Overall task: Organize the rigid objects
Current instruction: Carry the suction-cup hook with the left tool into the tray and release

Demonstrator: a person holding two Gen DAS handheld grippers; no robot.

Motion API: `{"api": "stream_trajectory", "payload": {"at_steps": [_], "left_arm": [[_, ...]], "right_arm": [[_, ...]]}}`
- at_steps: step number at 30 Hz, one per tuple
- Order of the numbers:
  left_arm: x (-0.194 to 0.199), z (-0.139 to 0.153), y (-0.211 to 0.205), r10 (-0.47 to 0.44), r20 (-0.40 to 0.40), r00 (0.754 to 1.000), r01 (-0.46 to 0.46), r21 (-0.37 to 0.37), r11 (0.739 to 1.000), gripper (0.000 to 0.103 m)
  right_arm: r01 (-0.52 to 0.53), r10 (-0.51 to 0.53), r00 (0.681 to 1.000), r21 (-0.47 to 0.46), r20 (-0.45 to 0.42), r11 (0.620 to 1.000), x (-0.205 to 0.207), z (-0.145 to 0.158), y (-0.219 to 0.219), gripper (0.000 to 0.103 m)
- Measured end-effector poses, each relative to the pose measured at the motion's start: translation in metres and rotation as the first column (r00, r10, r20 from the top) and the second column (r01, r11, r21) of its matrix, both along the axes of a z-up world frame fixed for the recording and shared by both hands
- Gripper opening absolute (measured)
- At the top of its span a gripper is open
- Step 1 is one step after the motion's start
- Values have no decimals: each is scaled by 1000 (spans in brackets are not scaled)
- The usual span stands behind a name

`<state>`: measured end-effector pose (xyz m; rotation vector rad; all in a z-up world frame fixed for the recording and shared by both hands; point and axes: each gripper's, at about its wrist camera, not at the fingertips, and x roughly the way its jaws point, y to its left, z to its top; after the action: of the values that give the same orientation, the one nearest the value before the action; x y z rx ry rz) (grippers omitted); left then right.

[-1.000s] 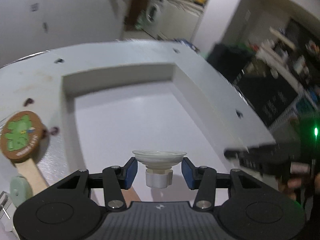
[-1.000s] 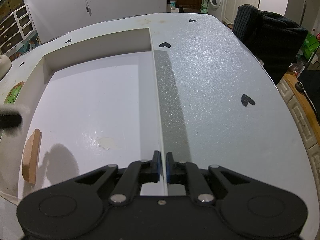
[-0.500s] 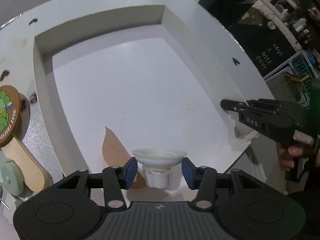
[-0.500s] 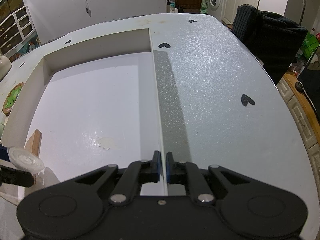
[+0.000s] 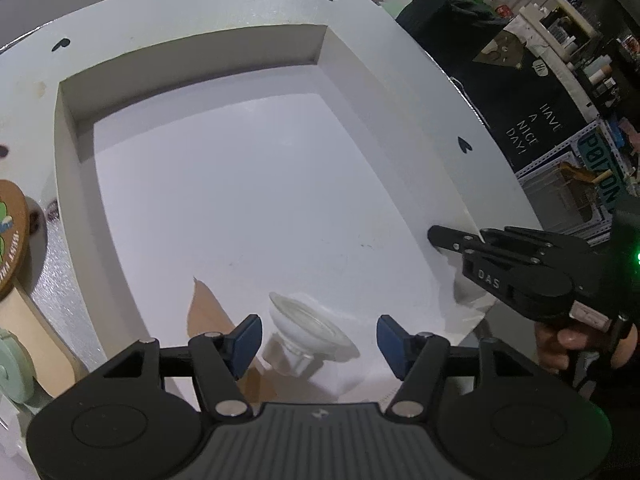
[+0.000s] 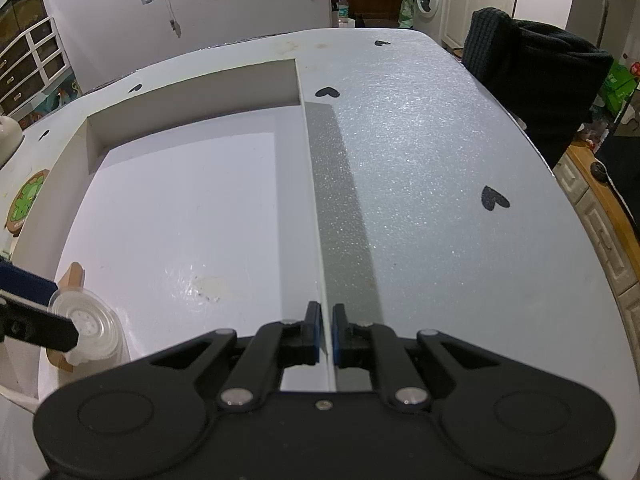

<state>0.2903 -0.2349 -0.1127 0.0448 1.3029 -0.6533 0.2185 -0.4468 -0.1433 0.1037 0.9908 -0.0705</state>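
The left tool (image 5: 319, 340) has spread, dropping the plastic cup (image 5: 308, 334) into the box (image 5: 64, 128) near its front-left corner. The right tool (image 6: 326, 334) stays pinching the box's right wall.

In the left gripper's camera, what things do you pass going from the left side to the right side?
Mint-green round thing → brown round paddle with the green picture → brown wooden piece in the box → clear plastic suction cup → right gripper pinching the white box's wall.
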Motion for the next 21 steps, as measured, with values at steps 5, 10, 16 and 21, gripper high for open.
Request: {"api": "stream_trajectory", "payload": {"at_steps": [5,10,16,21], "left_arm": [[-10,6,0,-1,8,1000,2,-23,1000,61],[-19,13,-2,-25,5,1000,26,-64,998,61],[-21,16,-12,-41,23,999,43,-114,993,61],[-17,17,-23,-44,58,997,52,-152,987,61]], "right_arm": [[-4,4,1000,1,0,1000,0,0,-1,8],[-4,4,1000,1,0,1000,0,0,-1,8],[-4,4,1000,1,1,1000,0,0,-1,7],[-3,3,1000,1,1,1000,0,0,-1,7]]}}
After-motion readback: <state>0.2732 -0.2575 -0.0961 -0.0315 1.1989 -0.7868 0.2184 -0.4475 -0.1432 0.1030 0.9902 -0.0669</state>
